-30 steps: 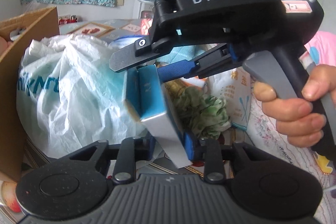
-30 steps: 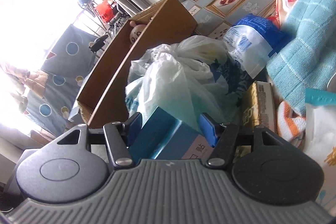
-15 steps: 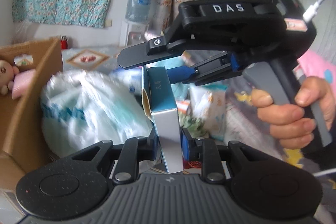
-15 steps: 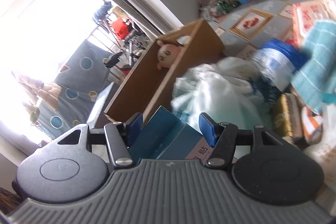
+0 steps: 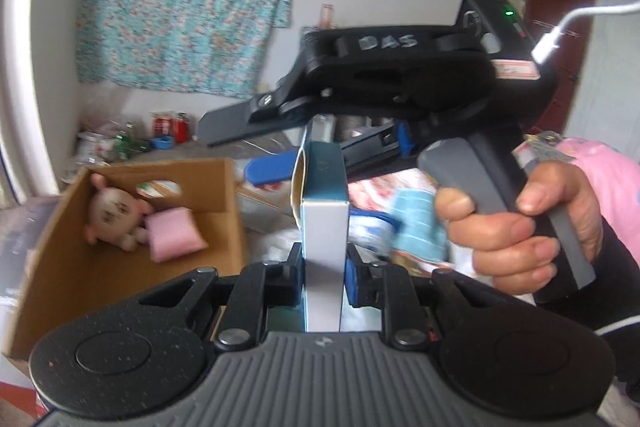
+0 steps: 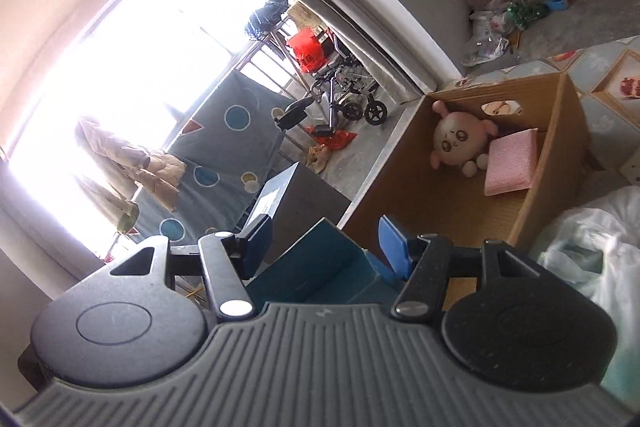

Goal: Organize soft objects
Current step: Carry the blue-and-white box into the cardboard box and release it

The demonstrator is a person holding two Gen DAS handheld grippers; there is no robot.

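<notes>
A narrow blue and white box (image 5: 323,223) stands upright between both grippers. My left gripper (image 5: 324,267) is shut on its lower end, the blue pads (image 5: 350,269) pressing each side. My right gripper (image 5: 228,151), held by a hand (image 5: 512,227), comes in from the right and clamps the box's upper part. In the right wrist view the same blue box (image 6: 320,263) sits between the right gripper's (image 6: 324,243) blue pads (image 6: 394,247). A cardboard carton (image 5: 228,187) (image 6: 560,115) below holds a plush toy (image 5: 112,211) (image 6: 456,139) and a pink cushion (image 5: 174,235) (image 6: 510,163).
A white plastic bag (image 6: 592,227) lies right of the carton. A teal towel (image 5: 416,223) and packets lie on the bed behind the box. A dark cabinet (image 6: 304,199) stands left of the carton. Bottles and bags (image 6: 504,15) clutter the far floor.
Both grippers have risen with the blue box held between them. The white bag has dropped out of the centre, and the carton's inside with the plush toy has come into view.
</notes>
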